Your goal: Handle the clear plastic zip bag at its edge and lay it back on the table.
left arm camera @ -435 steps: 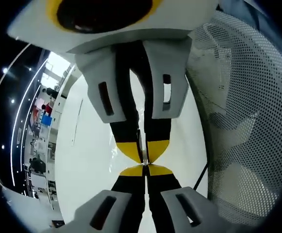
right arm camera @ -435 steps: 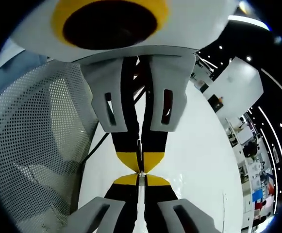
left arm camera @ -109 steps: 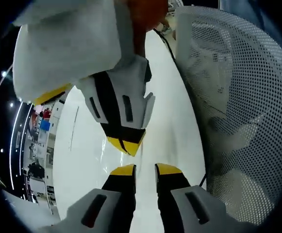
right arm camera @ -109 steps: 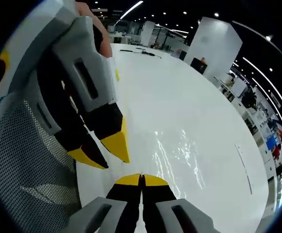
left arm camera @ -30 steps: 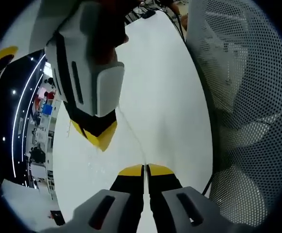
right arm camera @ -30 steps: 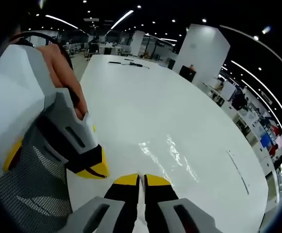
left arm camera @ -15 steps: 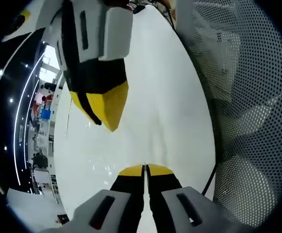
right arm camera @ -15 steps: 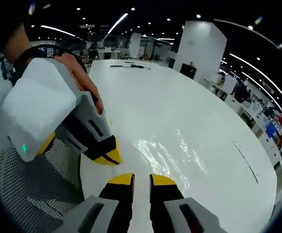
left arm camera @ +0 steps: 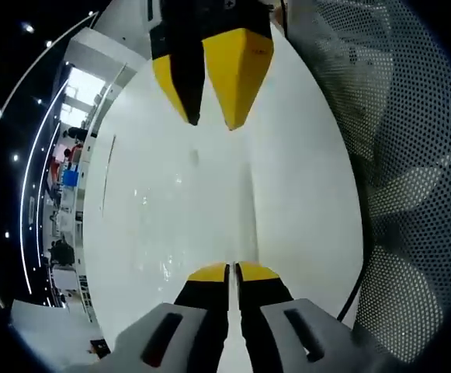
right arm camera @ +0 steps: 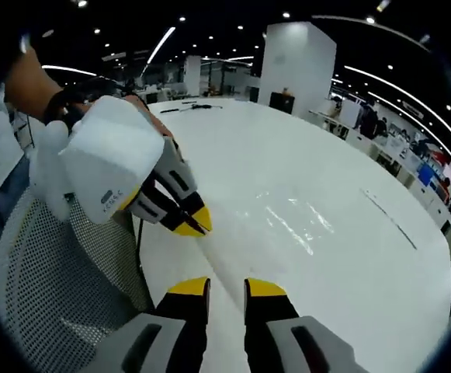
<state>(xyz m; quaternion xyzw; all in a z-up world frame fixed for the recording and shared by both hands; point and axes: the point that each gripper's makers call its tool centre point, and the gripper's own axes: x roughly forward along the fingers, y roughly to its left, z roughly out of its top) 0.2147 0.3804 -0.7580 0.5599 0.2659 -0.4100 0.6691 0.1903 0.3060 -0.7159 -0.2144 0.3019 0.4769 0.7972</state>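
Left gripper view: left gripper (left arm camera: 232,270) is pinching the bag (left arm camera: 209,202) edge against the counter (left arm camera: 303,194), right gripper (right arm camera: 227,287) hovering with fingers parted, empty; lower gently, then release.

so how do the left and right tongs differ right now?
The left tongs are shut, tips together; the right tongs stand open with a clear gap. The left tongs sit low by the bag's near edge on the white table; the right tongs hang clear of it. Both have yellow tips.

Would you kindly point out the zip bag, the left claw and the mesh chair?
zip bag (right arm camera: 303,221): right gripper view, glossy middle.
left claw (right arm camera: 196,222): right gripper view, between its tips.
mesh chair (left arm camera: 411,194): left gripper view, perforated back.
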